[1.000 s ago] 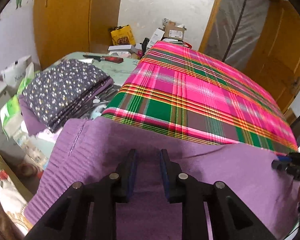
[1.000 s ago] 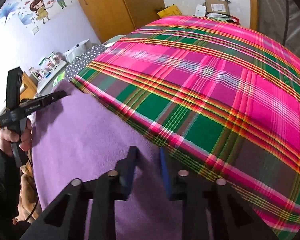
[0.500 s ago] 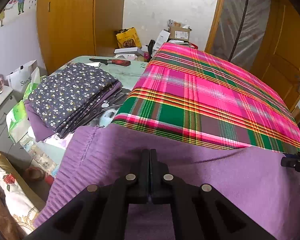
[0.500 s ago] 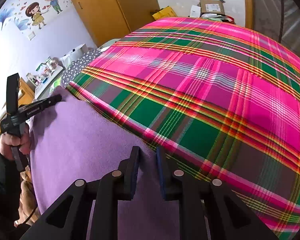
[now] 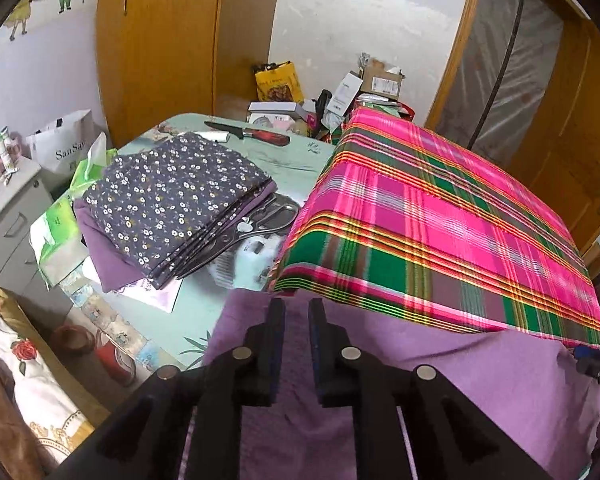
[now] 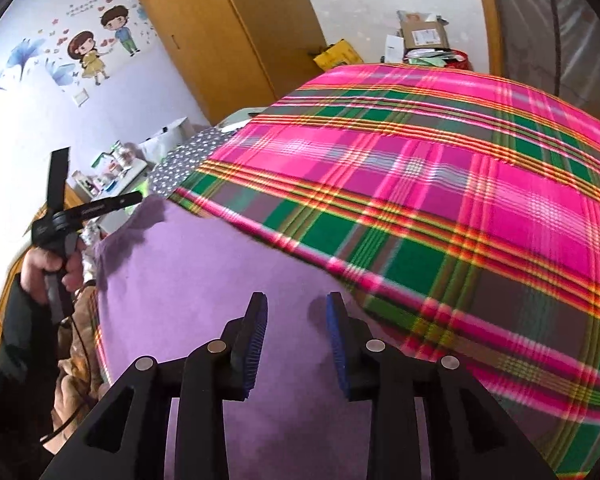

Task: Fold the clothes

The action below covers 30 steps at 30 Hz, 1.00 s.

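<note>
The purple garment (image 5: 480, 364) lies along the near edge of the plaid blanket (image 5: 440, 224), its left end hanging past the blanket's corner. Beyond that corner a floral folded stack (image 5: 172, 200) and scissors (image 5: 268, 220) crowd the table. The left gripper (image 5: 296, 312) and right gripper (image 6: 296, 308) hover over the garment, jaws opening, pads clear of it.

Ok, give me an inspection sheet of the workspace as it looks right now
Surface: plaid blanket covering the bed.
Job's things: purple garment spread at the near edge; folded floral stack on the side table.
Clutter: scissors, knife, tissue pack.
Grippers: left gripper and right gripper both opening over the purple garment, not pinching it.
Cables: thin cord by the sleeve.
Surroundings: wardrobe, boxes.
</note>
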### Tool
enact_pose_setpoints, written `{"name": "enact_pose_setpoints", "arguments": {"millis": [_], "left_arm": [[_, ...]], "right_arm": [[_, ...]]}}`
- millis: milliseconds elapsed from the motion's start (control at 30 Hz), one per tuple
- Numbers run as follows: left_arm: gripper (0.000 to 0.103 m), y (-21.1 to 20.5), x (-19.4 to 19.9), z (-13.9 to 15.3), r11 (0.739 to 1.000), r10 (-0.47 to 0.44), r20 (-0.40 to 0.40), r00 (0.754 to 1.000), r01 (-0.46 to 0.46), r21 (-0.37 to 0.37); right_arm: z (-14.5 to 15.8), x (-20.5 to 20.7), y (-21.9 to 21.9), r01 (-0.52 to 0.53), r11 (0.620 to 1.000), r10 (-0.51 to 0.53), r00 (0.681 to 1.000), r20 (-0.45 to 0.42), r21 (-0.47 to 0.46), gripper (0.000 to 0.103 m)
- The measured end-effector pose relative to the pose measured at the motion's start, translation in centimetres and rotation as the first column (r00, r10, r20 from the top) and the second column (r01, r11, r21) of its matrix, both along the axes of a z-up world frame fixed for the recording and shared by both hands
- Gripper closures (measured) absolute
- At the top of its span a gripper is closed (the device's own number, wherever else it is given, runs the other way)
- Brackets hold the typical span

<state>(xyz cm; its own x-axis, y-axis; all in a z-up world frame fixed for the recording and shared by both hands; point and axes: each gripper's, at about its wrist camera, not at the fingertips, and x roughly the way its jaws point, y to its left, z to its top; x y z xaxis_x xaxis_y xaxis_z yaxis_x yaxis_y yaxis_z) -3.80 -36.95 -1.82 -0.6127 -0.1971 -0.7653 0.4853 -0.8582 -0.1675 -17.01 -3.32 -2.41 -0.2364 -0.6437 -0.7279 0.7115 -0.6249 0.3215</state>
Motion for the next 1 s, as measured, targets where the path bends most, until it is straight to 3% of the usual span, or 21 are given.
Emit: {"name": "enact_pose_setpoints", "arguments": {"millis": [433,533,633,767,1000], "left_arm": [[0.083,-0.6,-1.9,-1.7,0.993,-0.113,0.049,0.992,0.115,-0.029],[0.079,-0.3,-1.8,-1.9,0.989,-0.141,0.059,0.988,0.143,-0.037],[0.067,0.2,-1.8,-2.3,0.983,-0.179,0.078,0.981,0.182,-0.034],[0.067,0.8,-1.9,-2.4,0.979,-0.187,0.088,0.978,0.193,-0.067],[0.078,-0.2,-1.6,-2.2,0.984,-0.174,0.032,0.984,0.175,-0.015]], "right_arm": [[-0.9,-0.3,-0.8,0.005,1.000,-0.005,1.000,0.024,0.012,0.072],[-1.1,-0.4,-0.9,0.005,1.000,-0.005,1.000,0.030,0.014,0.072],[-1.4,-0.5,-1.2,0.003,1.000,-0.004,0.999,0.036,0.018,0.072],[-1.7,-0.6,-1.6,0.001,1.000,-0.002,0.999,0.043,0.025,0.072],[-1.8,-0.6,-1.6,0.004,0.999,-0.005,0.999,0.044,0.032,0.072]]}}
